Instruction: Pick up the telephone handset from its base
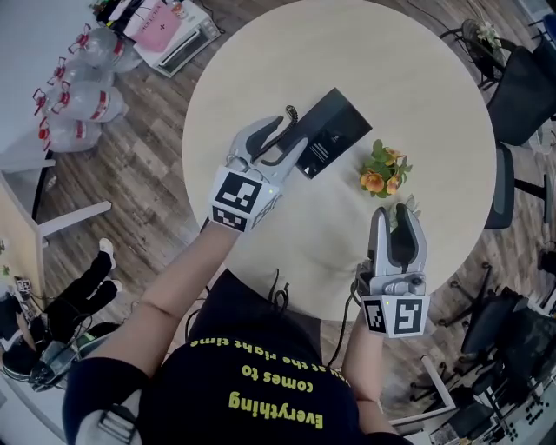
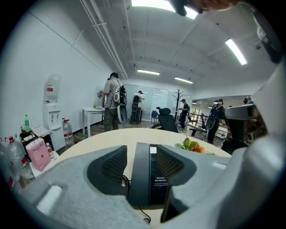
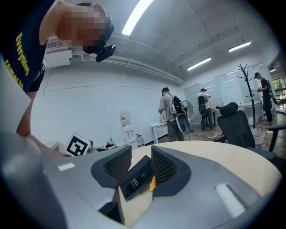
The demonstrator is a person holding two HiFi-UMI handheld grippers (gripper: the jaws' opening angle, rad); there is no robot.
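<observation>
A black telephone (image 1: 332,130) lies on the round pale table (image 1: 434,87), its coiled cord (image 1: 291,111) at the near end. In the left gripper view the handset (image 2: 138,172) rests as a dark rounded bar along the left side of the glossy base (image 2: 157,179). My left gripper (image 1: 292,135) is open just short of the phone's near end, and the phone (image 2: 149,176) shows in line between its jaws without touching them. My right gripper (image 1: 398,217) is open and empty, low over the table near its front right edge. It faces the distant phone (image 3: 135,180).
A small bunch of orange flowers (image 1: 385,169) stands between the phone and my right gripper. Water bottles (image 1: 82,91) and a pink box (image 1: 156,26) are on the floor at the left. Office chairs (image 1: 521,96) stand at the right, and people stand far off in the room.
</observation>
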